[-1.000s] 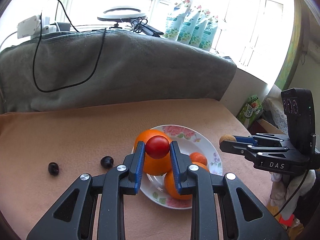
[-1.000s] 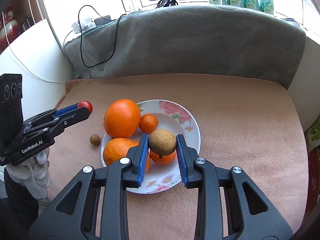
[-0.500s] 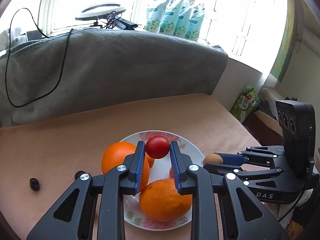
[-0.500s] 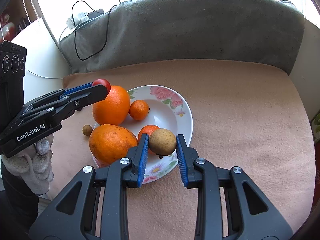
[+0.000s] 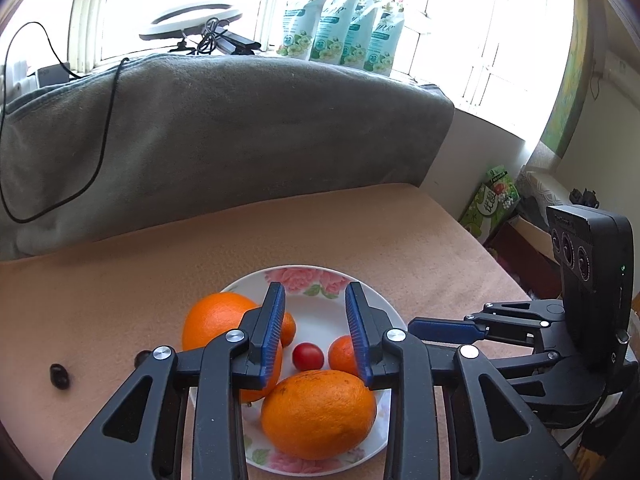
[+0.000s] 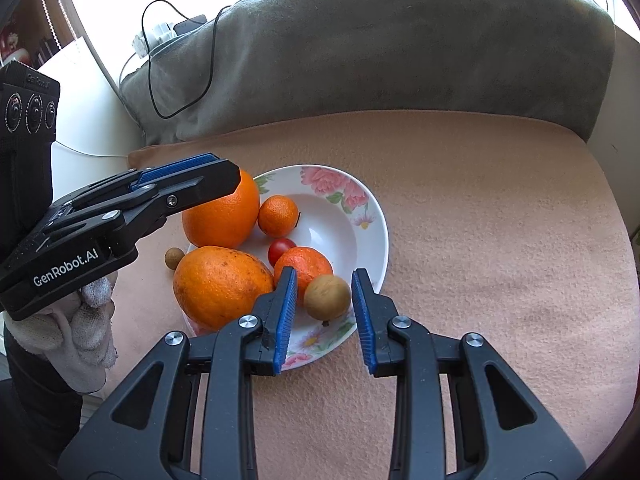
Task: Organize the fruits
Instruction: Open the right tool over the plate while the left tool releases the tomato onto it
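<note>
— Fruits are seen gathered on the flowered plate, which rests on the peach blanket: two large oranges, two small mandarins and a cherry tomato.

— How are the grippers found?

— The left gripper is spread, its jaws having just been opening; the tomato lies released on the plate below. The right gripper is parted too, with a brown fruit between its pads, seemingly untouched and set on the plate's near rim.

— What is noted around?

— A small brown fruit is left beside the plate, and a dark fruit farther off. A grey blanket is draped behind.
</note>
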Demonstrator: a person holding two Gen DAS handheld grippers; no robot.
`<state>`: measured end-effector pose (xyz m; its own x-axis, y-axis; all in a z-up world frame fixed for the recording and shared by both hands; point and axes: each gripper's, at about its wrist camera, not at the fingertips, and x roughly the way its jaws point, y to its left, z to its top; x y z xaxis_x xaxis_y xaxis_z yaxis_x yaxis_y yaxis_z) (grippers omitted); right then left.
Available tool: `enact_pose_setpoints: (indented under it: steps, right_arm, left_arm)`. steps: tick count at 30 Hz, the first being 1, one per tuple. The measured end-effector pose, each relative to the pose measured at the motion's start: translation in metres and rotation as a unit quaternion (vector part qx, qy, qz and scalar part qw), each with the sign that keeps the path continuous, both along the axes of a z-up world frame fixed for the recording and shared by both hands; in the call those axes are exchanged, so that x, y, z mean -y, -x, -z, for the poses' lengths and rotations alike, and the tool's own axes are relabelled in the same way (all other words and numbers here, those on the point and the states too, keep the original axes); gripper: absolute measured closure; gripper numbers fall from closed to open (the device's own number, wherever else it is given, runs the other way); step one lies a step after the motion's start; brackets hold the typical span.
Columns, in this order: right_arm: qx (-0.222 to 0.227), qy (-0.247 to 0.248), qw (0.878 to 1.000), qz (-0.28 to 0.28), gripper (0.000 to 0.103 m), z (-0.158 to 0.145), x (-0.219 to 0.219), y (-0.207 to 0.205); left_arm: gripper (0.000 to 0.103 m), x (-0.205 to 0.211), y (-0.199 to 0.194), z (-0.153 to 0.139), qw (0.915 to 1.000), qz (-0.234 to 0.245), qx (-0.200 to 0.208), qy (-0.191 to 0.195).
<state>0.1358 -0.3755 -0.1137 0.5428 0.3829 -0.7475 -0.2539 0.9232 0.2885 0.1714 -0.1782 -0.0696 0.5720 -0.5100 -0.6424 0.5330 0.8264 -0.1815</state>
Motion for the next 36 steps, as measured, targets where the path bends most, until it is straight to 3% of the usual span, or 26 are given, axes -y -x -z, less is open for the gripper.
enact_pose_setpoints:
  steps: [3, 5, 7, 8, 12, 14, 24, 34, 36]
  right_arm:
    - [0.003, 0.002, 1.0, -0.001, 0.069, -0.001, -0.001, 0.001]
    - [0.007, 0.002, 1.0, -0.001, 0.046, -0.002, -0.002, 0.002]
    - [0.015, 0.002, 1.0, 0.001, 0.038, -0.004, -0.002, 0.005]
    - [0.016, 0.001, 1.0, 0.001, 0.038, -0.005, -0.003, 0.006]
    - [0.017, -0.007, 1.0, -0.001, 0.036, -0.008, -0.003, 0.007]
    - [0.019, -0.005, 1.0, -0.001, 0.024, -0.009, -0.005, 0.008]
    - [0.044, -0.003, 0.999, 0.004, 0.024, -0.027, -0.014, 0.017]
    - [0.083, -0.01, 0.996, -0.014, 0.023, -0.052, -0.037, 0.037]
    - [0.093, -0.008, 0.995, -0.022, 0.015, -0.057, -0.044, 0.042]
  left_arm:
    - [0.064, -0.001, 0.001, -0.002, 1.0, -0.002, 0.002, 0.001]
    - [0.057, -0.002, 0.001, -0.003, 1.0, -0.002, 0.003, 0.005]
    - [0.048, -0.003, 0.002, -0.004, 1.0, -0.004, 0.006, 0.004]
    - [0.041, -0.004, 0.003, -0.005, 0.9999, -0.008, 0.007, 0.003]
    - [0.03, -0.008, 0.003, -0.007, 0.9997, -0.023, 0.007, 0.001]
    - [0.03, -0.01, 0.003, -0.007, 0.9996, -0.026, 0.007, 0.002]
    - [0.03, -0.037, 0.008, -0.015, 0.9986, -0.05, 0.017, 0.009]
    - [0.03, -0.09, 0.006, -0.024, 0.9946, -0.097, 0.035, 0.013]
    - [0.03, -0.106, 0.005, -0.025, 0.9927, -0.115, 0.036, 0.016]
